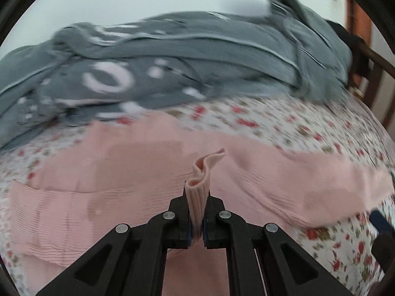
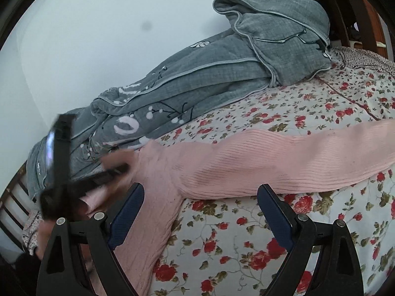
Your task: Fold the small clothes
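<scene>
On a bed [image 2: 246,234] with a floral sheet, the left gripper [image 1: 196,222] has its fingers clamped tight on a ribbed cuff of the pink sweater [image 2: 246,165], spread across the bed's near side. At right, the right gripper [image 2: 200,212] hovers wide open and empty above the sleeve. The knit looks light, soft and stretchy, best taken at cuffs or hem.
</scene>
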`<state>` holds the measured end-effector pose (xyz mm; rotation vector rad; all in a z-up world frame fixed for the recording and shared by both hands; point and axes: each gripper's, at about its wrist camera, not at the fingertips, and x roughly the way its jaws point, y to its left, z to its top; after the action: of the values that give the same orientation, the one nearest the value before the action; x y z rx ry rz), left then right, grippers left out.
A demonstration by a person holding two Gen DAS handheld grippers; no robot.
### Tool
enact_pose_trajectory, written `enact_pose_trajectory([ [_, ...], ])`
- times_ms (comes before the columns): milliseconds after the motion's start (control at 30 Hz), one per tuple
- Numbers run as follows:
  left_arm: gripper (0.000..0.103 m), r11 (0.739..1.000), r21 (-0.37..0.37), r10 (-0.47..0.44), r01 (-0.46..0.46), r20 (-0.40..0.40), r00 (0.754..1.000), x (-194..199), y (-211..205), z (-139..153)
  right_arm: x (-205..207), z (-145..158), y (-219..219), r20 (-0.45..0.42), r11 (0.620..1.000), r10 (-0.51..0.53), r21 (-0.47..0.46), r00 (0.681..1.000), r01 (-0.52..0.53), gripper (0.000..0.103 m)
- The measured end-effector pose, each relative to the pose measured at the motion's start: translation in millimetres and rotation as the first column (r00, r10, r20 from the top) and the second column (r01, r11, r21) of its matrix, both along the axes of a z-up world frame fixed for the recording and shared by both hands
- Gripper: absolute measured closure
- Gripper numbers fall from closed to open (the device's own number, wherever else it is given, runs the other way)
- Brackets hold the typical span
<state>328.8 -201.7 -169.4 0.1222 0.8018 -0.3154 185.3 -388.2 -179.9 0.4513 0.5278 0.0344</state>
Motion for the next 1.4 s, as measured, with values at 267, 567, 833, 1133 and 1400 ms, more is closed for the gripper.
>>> enact_pose_trajectory([
  [267,0.038,0.986,-0.142,-0.088,0.085,-0.014,0.996,-21,34,22,5,-1,5,-0.014,0.999,0.011,-0.031,1.000,-0.011,0.010],
  [567,0.025,0.928,-0.105,0.370,-0.356,0.169,0.914,-60,210,35,31,18,58,-0.028,0.970,0.155,-0.182,0.987,-0.158,0.031],
  [833,0.025,0.890,-0.145,0.446,-0.431,0.086,0.891,-31,279,9,106,-8,102,-0.298,0.945,0.182,-0.210,0.937,-0.251,0.056],
  [1133,0.025,0.886,-0.262,0.390,-0.383,-0.025,0.920,-22,298,-6,105,-20,115,-0.243,0.931,0.156,-0.288,0.957,-0.225,0.098],
  [1400,0.025,0.891,-0.320,0.352,-0.322,0.039,0.935,-29,289,8,82,-5,85,-0.136,0.963,0.084,-0.245,0.987,-0.116,0.099],
])
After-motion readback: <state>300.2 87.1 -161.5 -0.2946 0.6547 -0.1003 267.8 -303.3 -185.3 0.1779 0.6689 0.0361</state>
